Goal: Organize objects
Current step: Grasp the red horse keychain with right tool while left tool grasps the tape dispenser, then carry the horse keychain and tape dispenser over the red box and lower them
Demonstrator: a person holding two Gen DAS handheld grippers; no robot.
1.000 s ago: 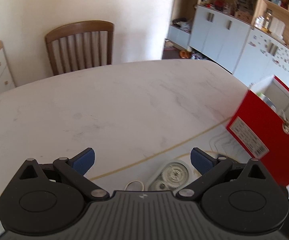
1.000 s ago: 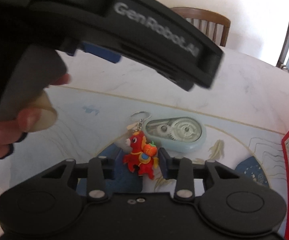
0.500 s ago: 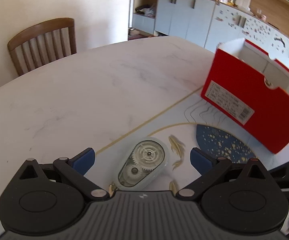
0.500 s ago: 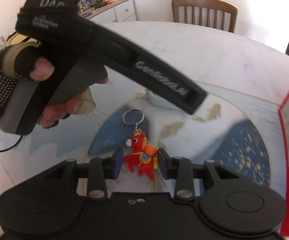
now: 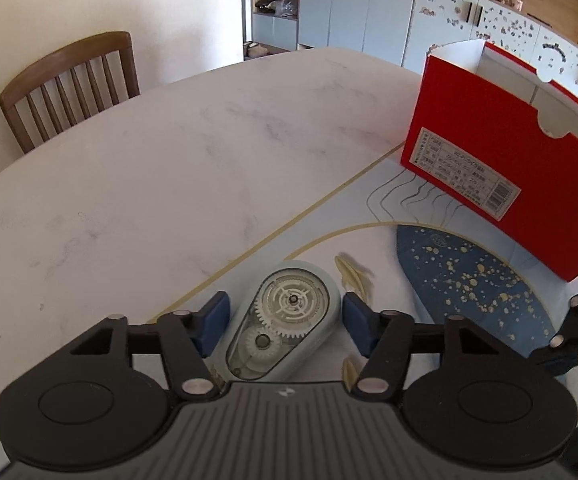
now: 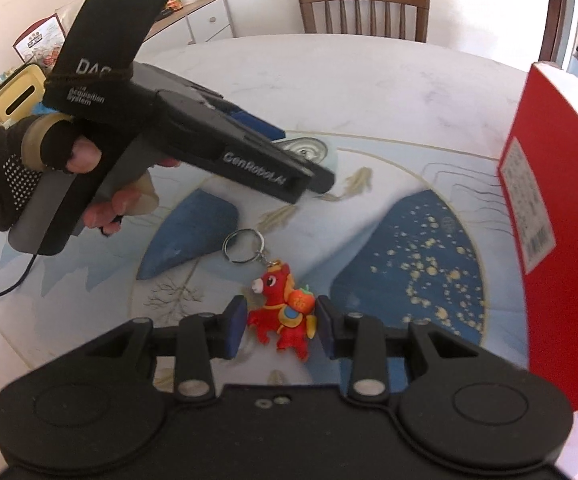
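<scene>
Two grippers are at work over the patterned mat (image 5: 469,292). Left gripper (image 5: 285,322): jaws have just been closing around the pale-blue correction tape dispenser (image 5: 285,320), which lies flat between the pads; a thin gap shows at each side, so no clamp yet. Right gripper (image 6: 281,326): clenched on the red horse keychain (image 6: 283,312), ring (image 6: 243,246) trailing toward 11 o'clock. Farther off, at 2 o'clock in the left view, the red box (image 5: 501,168) stands open. Beyond the marble table (image 5: 169,168), a wooden chair (image 5: 69,84) sits at 11 o'clock.
</scene>
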